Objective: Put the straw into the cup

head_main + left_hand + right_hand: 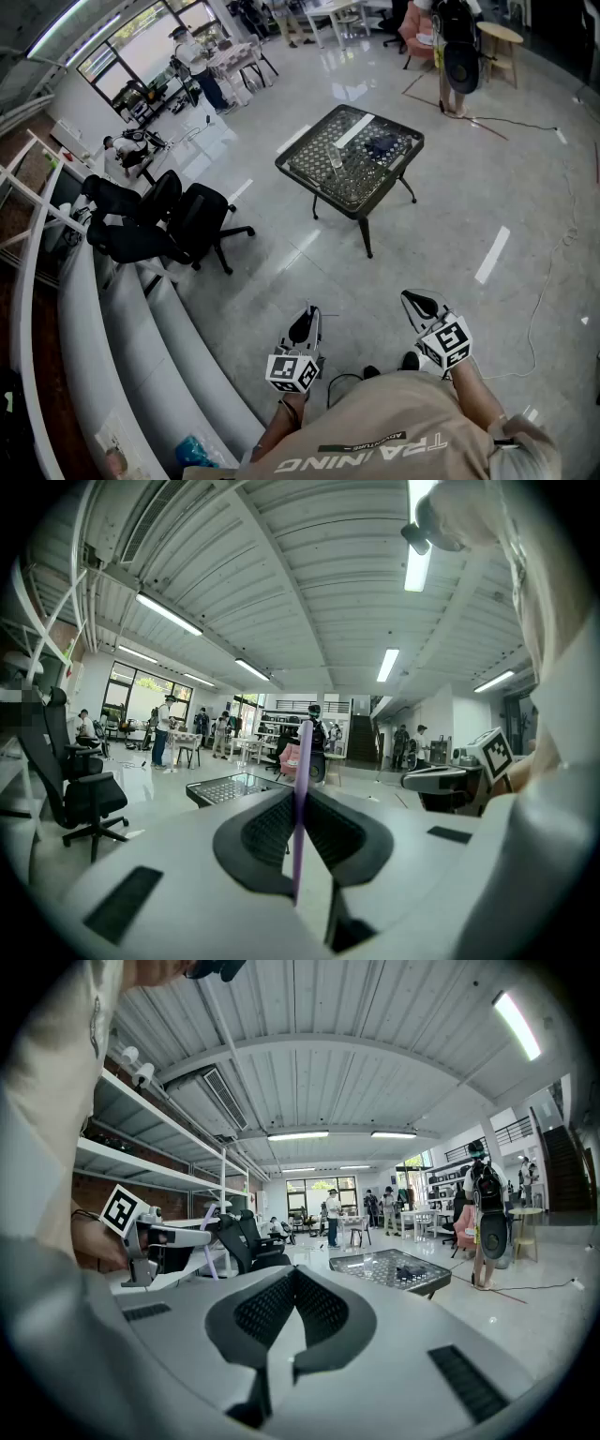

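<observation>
A thin purple straw [301,808] stands upright between the jaws of my left gripper [299,791], which is shut on it. In the right gripper view the same straw [208,1262] sticks up from that gripper at the left. My right gripper [293,1275] is shut with nothing in it. Both grippers, left [303,329] and right [422,306], are held close to the person's body. A clear cup [336,162] stands on a black mesh table [319,183] some way ahead across the floor; the cup [367,1263] is small and far.
A dark object [381,145] and a white strip [354,131] also lie on the table. Black office chairs [178,223] stand at the left beside curved grey benches [141,337]. People and desks are far back. A cable [548,281] runs across the floor at the right.
</observation>
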The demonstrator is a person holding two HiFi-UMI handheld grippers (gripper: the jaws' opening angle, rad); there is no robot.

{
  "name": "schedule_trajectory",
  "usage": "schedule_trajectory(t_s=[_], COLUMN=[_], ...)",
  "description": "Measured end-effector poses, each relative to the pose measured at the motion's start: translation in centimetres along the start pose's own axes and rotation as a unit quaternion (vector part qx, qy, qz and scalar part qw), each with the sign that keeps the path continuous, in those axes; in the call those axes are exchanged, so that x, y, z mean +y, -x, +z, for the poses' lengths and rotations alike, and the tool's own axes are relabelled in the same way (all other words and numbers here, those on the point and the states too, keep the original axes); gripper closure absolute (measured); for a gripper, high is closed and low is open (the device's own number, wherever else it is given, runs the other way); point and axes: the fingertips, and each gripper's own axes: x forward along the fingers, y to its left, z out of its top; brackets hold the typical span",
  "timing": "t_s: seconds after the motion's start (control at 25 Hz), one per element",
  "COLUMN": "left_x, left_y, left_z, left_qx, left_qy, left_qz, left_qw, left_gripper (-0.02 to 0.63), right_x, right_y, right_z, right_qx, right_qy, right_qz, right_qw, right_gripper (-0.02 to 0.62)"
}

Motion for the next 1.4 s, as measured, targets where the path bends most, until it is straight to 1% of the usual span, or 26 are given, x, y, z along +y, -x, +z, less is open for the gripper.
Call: schedule_trajectory(t_s=[0.2, 0.36, 0.56, 0.76, 0.92, 1.04, 1.2, 1.32, 1.4], left_x=[0.4, 0.9, 1.0, 1.9, 2.4, 2.5, 2.9, 4.0, 4.1], left_y=[-0.2, -0.3, -0.5, -0.7, -1.4, -2.2, -3.2, -4.5, -5.8], left_z=[1.0, 1.3, 1.7, 1.7, 0.4, -1.1, -1.5, -0.7, 0.4], left_qx=[-0.013, -0.017, -0.025, -0.028, -0.023, -0.013, 0.001, -0.003, -0.011], left_qy=[-0.006, -0.007, -0.012, -0.011, 0.001, 0.011, 0.024, 0.031, 0.031], left_qz=[-0.011, -0.018, -0.026, -0.039, -0.042, -0.04, -0.034, -0.021, -0.015], left_qw=[0.9998, 0.9997, 0.9993, 0.9988, 0.9988, 0.999, 0.9991, 0.9993, 0.9993], left_gripper=[0.563, 0.563, 0.563, 0.563, 0.563, 0.562, 0.563, 0.563, 0.563], right_x=[0.0, 0.0, -0.7, -0.1, -0.8, -1.6, -2.4, -3.4, -4.9], right_y=[-0.9, -1.4, -1.5, -2.0, -1.6, -1.0, -1.7, -3.6, -4.8], right_z=[1.0, 1.5, 1.5, 1.5, 1.1, 0.1, -0.5, 0.2, 1.3], right_qx=[-0.009, -0.022, -0.027, -0.031, -0.021, -0.012, 0.005, 0.009, 0.004], right_qy=[0.018, 0.012, 0.012, 0.01, 0.017, 0.012, -0.001, 0.011, 0.019], right_qz=[-0.011, -0.022, -0.047, -0.054, -0.069, -0.076, -0.073, -0.059, -0.05], right_qw=[1.0, 0.999, 0.998, 0.998, 0.997, 0.997, 0.997, 0.998, 0.999], right_gripper=[0.578, 0.578, 0.578, 0.578, 0.578, 0.578, 0.578, 0.578, 0.578])
